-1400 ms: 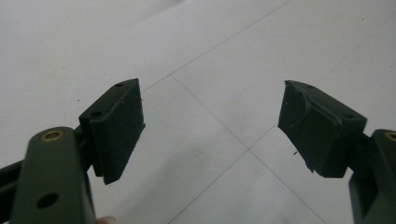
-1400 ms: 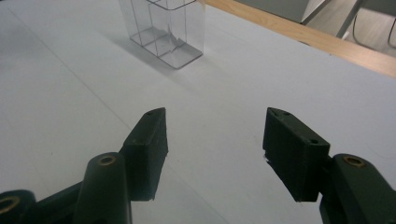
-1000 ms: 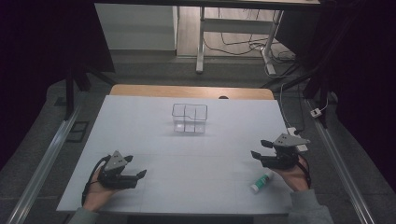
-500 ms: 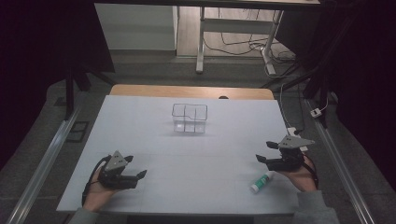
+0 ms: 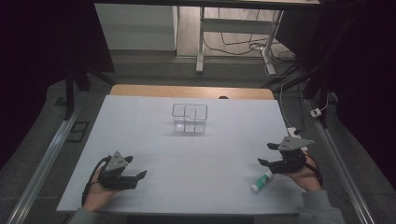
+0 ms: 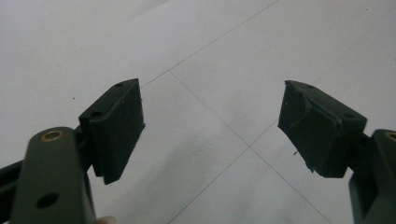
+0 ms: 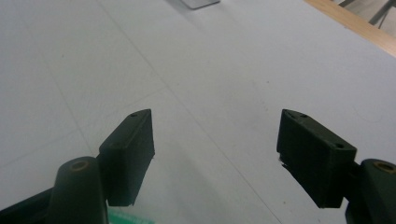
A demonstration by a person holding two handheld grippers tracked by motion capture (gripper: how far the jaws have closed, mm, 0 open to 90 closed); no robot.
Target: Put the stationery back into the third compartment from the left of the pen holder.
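A small white tube with a green end (image 5: 260, 182) lies on the white table (image 5: 210, 154) near its front right corner. My right gripper (image 5: 265, 153) hovers just beyond the tube, pointing left. It is open, its jaws have just been opening, and nothing is between them (image 7: 215, 149). A strip of the tube's green end (image 7: 130, 217) shows at the bottom of the right gripper view. My left gripper (image 5: 137, 166) rests at the front left, open over bare table (image 6: 212, 126). A clear box with compartments (image 5: 189, 118) stands in the middle of the table's far half.
A wooden strip (image 5: 191, 91) runs along the table's far edge. Metal rails (image 5: 46, 163) flank the table on both sides. Desk legs and cables (image 5: 261, 51) stand on the floor beyond it.
My right gripper has shifted slightly to the right and toward the front edge, and its jaws stand a little wider. The tube and the left gripper have stayed put.
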